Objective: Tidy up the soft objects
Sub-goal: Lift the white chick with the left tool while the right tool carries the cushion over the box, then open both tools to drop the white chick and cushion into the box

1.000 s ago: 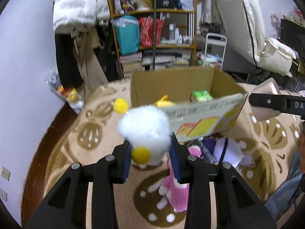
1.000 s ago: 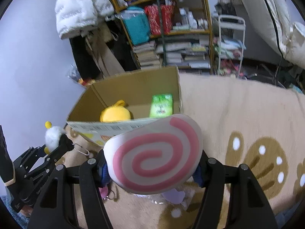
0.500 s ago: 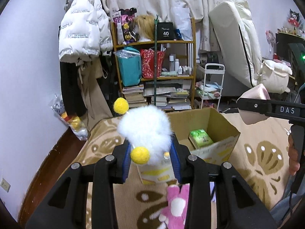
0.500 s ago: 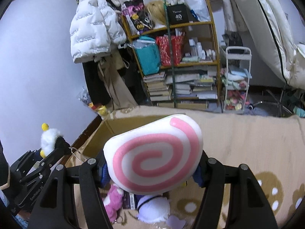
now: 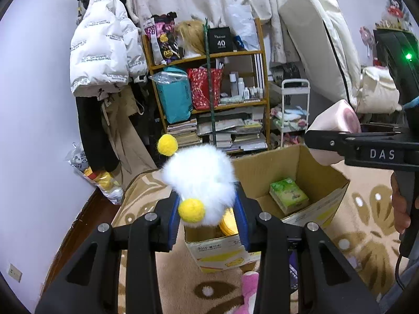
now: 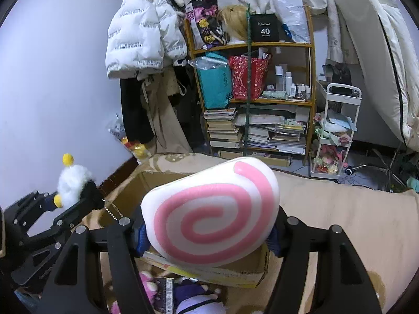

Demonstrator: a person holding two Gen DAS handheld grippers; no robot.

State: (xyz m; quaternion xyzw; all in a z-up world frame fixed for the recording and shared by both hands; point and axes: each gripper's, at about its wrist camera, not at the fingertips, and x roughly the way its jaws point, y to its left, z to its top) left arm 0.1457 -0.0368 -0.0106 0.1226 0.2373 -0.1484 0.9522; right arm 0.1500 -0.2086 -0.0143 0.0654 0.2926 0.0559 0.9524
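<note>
My left gripper [image 5: 207,209] is shut on a white fluffy toy [image 5: 201,175] with yellow pom-poms, held above the near left corner of an open cardboard box [image 5: 322,183]. Inside the box lie a green pack [image 5: 288,196] and a yellow plush [image 5: 227,222]. My right gripper [image 6: 207,233] holds a white cushion with a pink swirl [image 6: 212,214] over the box [image 6: 131,185]. Its jaws are opening, with the pads still against the cushion's sides. In the right wrist view the left gripper [image 6: 78,196] and its toy [image 6: 72,183] show at the left.
A pink plush [image 5: 248,285] and a purple-white plush [image 6: 196,303] lie on the patterned rug in front of the box. A crowded wooden shelf [image 5: 209,99], a white cart [image 5: 293,110] and an upright mattress [image 5: 322,47] stand behind. A hand [image 5: 398,209] grips the right tool.
Both grippers have risen and tipped upward with their toys. The box has dropped lower in both views, and more of the shelf and wall shows.
</note>
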